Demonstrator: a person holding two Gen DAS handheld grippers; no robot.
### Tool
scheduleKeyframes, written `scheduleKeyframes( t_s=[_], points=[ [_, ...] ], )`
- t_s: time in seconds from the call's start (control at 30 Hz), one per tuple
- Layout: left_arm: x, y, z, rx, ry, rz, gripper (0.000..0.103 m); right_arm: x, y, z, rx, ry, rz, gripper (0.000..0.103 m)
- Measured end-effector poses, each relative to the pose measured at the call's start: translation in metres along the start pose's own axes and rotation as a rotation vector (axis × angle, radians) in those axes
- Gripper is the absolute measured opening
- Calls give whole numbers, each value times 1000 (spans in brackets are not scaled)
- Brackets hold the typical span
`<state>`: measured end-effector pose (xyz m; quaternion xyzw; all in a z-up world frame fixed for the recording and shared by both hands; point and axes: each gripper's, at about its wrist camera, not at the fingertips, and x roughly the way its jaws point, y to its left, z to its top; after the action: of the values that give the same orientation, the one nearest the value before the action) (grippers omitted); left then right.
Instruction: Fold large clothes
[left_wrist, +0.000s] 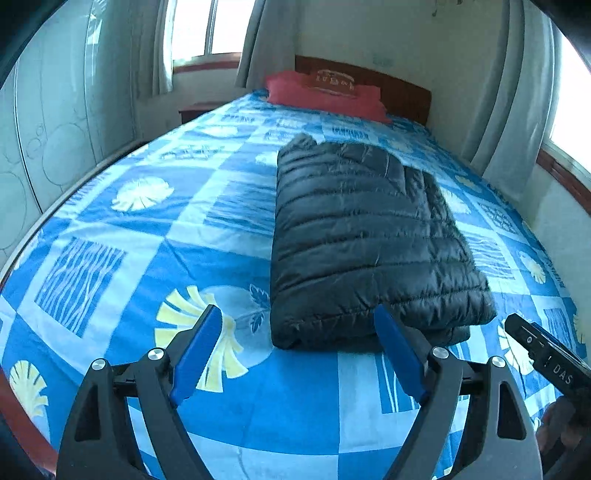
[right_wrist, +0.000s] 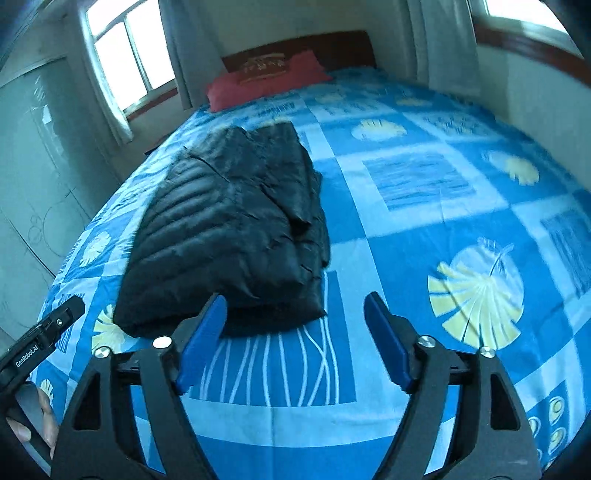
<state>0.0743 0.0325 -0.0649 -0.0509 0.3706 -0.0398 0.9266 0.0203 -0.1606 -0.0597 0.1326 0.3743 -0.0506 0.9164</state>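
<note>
- We find the black puffer jacket folded flat on the blue patterned bedspread.
- Our left gripper and right gripper stand wide, empty, near its front edge.

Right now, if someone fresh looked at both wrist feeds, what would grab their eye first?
The black puffer jacket, folded into a thick bundle, lies on the blue patterned bedspread near its foot. At the far end a red pillow rests against the wooden headboard. Up close, the left gripper and right gripper both hang open and empty, just short of the jacket.
</note>
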Motion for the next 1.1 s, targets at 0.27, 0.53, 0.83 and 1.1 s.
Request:
scheduleKeyframes(
  t_s=[0.27,0.53,0.83,1.1],
  points=[
    [-21,-1,14,3,-45,9,83,-26,26,11,-59,-51,-9,80],
    [-40,-4,22,18,-96,47,84,-44,35,18,-78,-99,-22,81],
    [-50,-8,22,38,-124,71,85,-51,36,18,-81,-115,-12,81],
    [-56,-14,23,45,-140,72,85,-52,38,18,-84,-122,-10,81]
  ],
)
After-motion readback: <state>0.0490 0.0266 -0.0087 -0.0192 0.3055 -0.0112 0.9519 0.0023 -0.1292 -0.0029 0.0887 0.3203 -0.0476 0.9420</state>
